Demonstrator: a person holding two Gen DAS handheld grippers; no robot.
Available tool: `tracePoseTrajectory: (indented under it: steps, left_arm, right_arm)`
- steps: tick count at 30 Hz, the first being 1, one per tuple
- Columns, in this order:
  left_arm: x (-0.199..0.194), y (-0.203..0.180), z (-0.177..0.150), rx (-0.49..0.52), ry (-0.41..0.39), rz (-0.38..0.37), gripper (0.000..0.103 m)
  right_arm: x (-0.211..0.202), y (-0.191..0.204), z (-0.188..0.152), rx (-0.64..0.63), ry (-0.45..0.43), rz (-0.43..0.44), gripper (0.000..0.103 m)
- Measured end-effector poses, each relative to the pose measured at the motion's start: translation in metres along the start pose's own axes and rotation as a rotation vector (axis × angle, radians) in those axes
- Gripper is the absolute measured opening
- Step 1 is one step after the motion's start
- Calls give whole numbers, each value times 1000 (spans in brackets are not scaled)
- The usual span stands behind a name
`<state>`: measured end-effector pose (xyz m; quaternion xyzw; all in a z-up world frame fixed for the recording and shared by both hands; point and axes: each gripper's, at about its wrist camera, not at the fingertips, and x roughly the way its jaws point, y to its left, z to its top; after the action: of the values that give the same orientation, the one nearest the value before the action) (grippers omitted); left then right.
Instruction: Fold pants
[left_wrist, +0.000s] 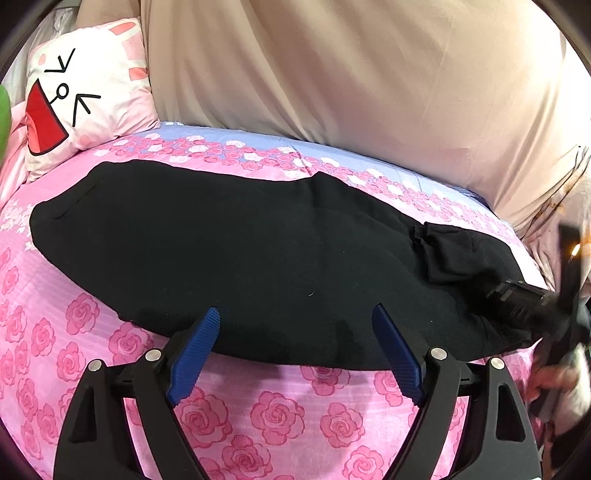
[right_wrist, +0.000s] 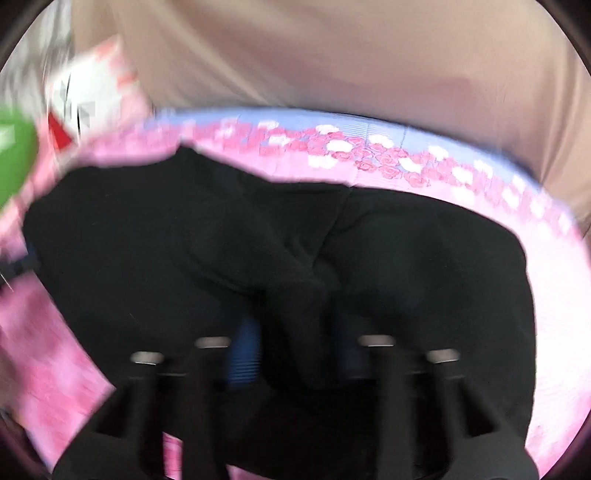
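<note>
Pants: black, spread lengthwise across the pink rose-print bedcover; one end lies toward the cartoon pillow, the other toward the right, where a small flap is turned back on top

Backdrop: beige sheet hangs behind the bed; a green thing shows at the far left edge, too cut off to name

Left gripper: blue fingers spread wide apart, holding nothing; tips sit just at the near edge of the pants

Right gripper: view is badly smeared; a bunched ridge of black cloth rises between its fingers, which look pinched onto it, and a strip of blue pad shows beside the bunch; from the left camera its dark body sits at the right end of the pants

Feel of the cloth: I'd guess soft, limp and fairly light, knit-like; it should drape and sag rather than hold a crease, and may drag on the bedcover

Where to grip: my judgement is the near edge under the left fingers, pinching both layers together; a single-layer pinch would likely let the underside trail

Risk: the turned-back flap may bunch under a fold
</note>
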<state>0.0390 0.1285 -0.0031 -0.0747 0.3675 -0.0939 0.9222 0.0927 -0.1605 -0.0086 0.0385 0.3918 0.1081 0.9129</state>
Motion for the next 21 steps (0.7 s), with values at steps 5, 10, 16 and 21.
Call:
tracePoseTrajectory:
  steps: [5,10,16,21]
  left_arm:
    - [2,2,0,-9,6,-2,82]
    - [-2,-3,1,-4,-16,32,82]
    - [9,-43,2,23,34,-27,82]
    - [16,-68,8,51,41,-24,82]
  right_arm:
    - [-98,-120,5,413,-280,217,14]
    - [-182,-251,-64,765,-489,251,14]
    - [-158,-314,-134,953,-400,202,13]
    - [-160,-287,-95,844,-401,172,13]
